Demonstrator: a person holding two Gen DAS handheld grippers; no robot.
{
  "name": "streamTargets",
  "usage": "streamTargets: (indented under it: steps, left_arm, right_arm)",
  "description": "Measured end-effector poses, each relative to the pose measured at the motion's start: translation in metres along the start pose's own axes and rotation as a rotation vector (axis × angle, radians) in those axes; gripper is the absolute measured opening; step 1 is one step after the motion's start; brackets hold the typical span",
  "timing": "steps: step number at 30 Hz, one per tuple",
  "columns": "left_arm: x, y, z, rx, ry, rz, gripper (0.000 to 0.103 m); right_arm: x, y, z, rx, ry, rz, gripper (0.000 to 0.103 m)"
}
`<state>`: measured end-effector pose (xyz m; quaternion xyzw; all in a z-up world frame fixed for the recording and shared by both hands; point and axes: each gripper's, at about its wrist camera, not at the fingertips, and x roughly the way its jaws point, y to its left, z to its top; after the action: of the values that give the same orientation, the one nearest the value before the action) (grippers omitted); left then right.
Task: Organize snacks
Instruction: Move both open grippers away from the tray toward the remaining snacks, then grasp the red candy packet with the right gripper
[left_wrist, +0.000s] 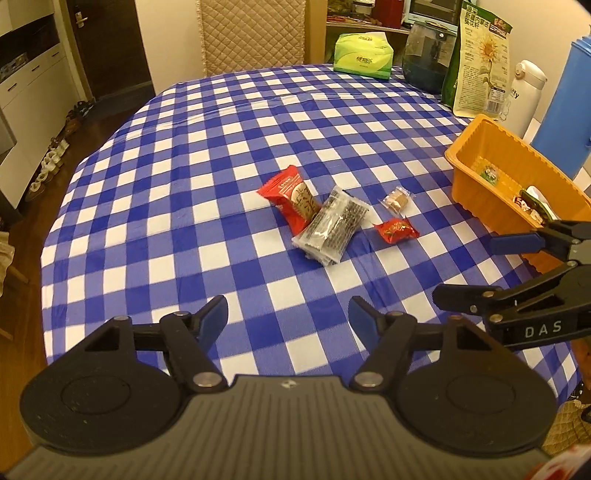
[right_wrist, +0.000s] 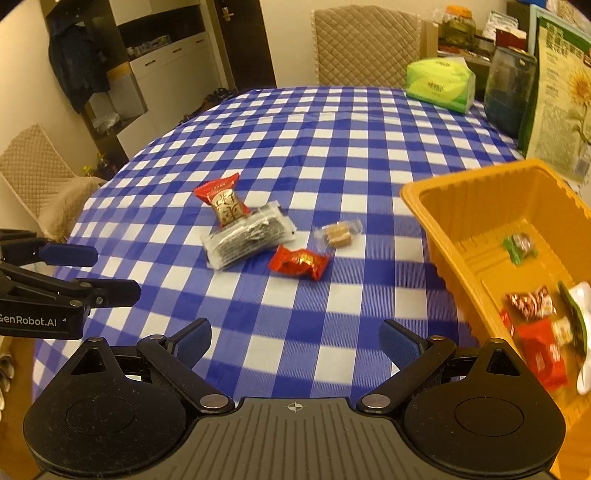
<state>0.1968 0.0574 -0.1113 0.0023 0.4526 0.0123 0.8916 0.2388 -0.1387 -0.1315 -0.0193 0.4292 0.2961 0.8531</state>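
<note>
Several snacks lie mid-table on the blue checked cloth: a red packet with a beige label (left_wrist: 291, 197) (right_wrist: 221, 201), a clear packet of dark sticks (left_wrist: 330, 230) (right_wrist: 247, 236), a small clear-wrapped beige sweet (left_wrist: 396, 200) (right_wrist: 338, 232) and a small red sweet (left_wrist: 396, 230) (right_wrist: 298, 261). An orange tray (left_wrist: 476, 155) (right_wrist: 443, 218) at the right holds several wrapped snacks. My left gripper (left_wrist: 288, 317) (right_wrist: 118, 271) is open and empty, above the cloth short of the snacks. My right gripper (right_wrist: 295, 341) (left_wrist: 465, 271) is open and empty, left of the tray.
At the far right stand a green tissue pack (left_wrist: 364, 55) (right_wrist: 439, 85), a dark glass jar (left_wrist: 426, 55) (right_wrist: 508, 92), a tall sunflower-seed bag (left_wrist: 480, 62) (right_wrist: 561, 96), a white bottle (left_wrist: 526, 98) and a blue container (left_wrist: 569, 103). Quilted chairs stand behind and left of the table.
</note>
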Motion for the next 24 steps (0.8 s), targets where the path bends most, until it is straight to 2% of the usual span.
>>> streamTargets:
  steps: [2, 10, 14, 24]
  left_arm:
    - [0.005, -0.001, 0.002, 0.008, -0.003, -0.011, 0.067]
    - [0.023, -0.008, 0.014, 0.07, -0.019, -0.052, 0.058]
    - [0.032, -0.011, 0.02, 0.091, -0.017, -0.068, 0.058]
    - [0.049, -0.014, 0.03, 0.109, -0.004, -0.081, 0.055]
  right_arm:
    - [0.005, -0.001, 0.002, -0.018, -0.007, -0.002, 0.088]
    - [0.025, -0.005, 0.015, -0.068, -0.025, -0.016, 0.075]
    - [0.034, -0.004, 0.022, -0.107, -0.028, -0.014, 0.066]
    - [0.054, -0.002, 0.033, -0.163, -0.025, 0.027, 0.055]
